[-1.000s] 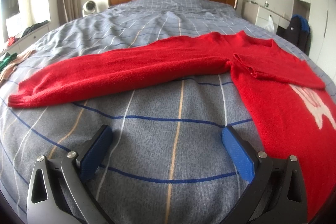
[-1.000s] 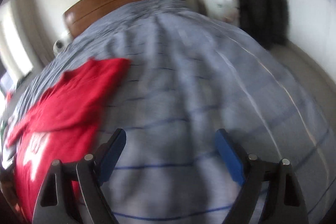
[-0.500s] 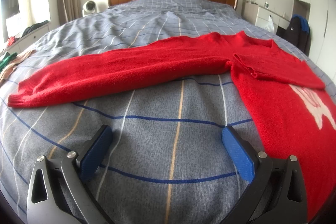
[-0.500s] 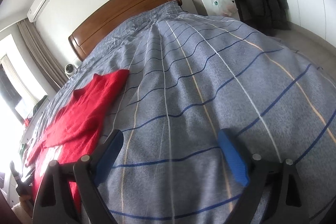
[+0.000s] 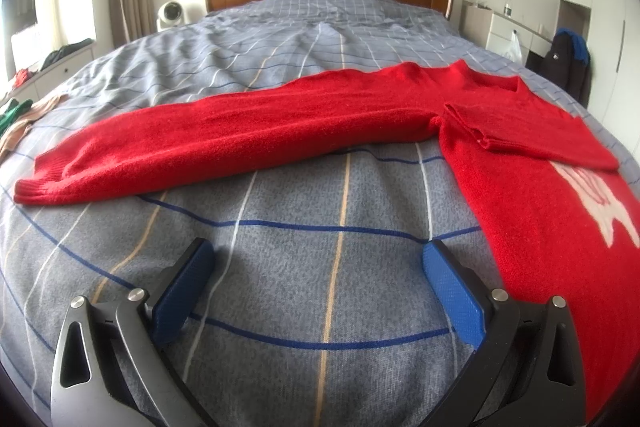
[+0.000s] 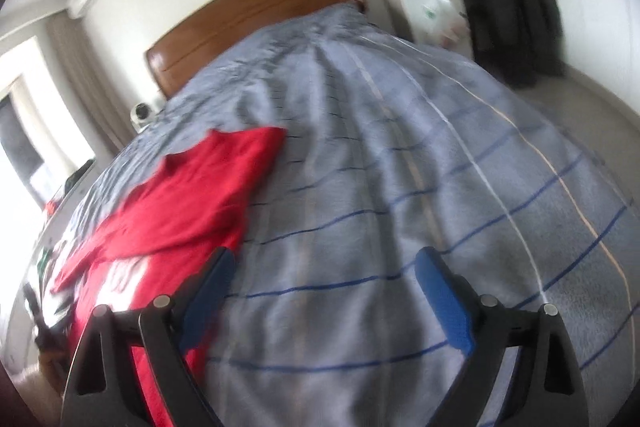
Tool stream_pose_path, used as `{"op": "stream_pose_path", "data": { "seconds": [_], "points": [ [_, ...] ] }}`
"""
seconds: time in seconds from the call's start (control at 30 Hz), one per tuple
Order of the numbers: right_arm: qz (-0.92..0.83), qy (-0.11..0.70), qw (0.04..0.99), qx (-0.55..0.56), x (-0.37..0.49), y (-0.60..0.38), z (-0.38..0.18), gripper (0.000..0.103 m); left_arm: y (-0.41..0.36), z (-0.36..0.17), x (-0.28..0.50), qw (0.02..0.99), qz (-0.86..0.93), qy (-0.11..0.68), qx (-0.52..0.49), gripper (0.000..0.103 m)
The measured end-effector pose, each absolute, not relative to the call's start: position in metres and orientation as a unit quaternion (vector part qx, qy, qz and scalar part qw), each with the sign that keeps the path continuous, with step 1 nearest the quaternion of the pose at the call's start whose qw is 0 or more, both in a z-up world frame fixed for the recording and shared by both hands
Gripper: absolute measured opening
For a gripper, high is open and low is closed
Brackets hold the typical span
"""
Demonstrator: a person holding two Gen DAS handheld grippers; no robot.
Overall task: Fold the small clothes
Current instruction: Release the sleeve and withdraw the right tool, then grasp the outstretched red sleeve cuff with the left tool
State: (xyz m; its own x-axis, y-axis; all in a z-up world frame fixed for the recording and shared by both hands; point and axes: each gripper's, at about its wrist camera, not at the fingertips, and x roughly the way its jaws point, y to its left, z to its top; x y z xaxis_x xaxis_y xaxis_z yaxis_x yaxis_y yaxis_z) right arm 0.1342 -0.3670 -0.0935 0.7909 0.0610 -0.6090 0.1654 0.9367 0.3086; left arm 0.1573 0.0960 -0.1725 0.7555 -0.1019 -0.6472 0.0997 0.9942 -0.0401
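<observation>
Left wrist: one red sweater (image 5: 360, 123), one bed (image 5: 280, 259), open tongs (image 5: 316, 263).

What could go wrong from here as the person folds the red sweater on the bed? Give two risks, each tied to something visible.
1. The red sweater has one long sleeve stretched out; lifted by the cuff alone, it may sag and fold crooked.
2. The other sleeve is already folded across the chest; the open left gripper could drag it loose when the body moves.
</observation>
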Motion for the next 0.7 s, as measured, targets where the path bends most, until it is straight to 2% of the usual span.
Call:
{"op": "stream_pose_path", "data": {
  "seconds": [0.27,0.47,0.7],
  "points": [
    [-0.043,0.352,0.918,0.180,0.125,-0.366,-0.136,0.092,0.096,-0.173,0.158,0.937,-0.054,0.345,-0.002,0.103],
    [-0.039,0.351,0.923,0.154,0.127,-0.359,-0.143,0.097,0.096,-0.173,0.157,0.937,-0.054,0.345,-0.001,0.103],
    [-0.040,0.345,0.926,0.150,0.125,-0.357,-0.145,0.097,0.096,-0.173,0.158,0.937,-0.053,0.345,-0.001,0.103]
  ]
}}
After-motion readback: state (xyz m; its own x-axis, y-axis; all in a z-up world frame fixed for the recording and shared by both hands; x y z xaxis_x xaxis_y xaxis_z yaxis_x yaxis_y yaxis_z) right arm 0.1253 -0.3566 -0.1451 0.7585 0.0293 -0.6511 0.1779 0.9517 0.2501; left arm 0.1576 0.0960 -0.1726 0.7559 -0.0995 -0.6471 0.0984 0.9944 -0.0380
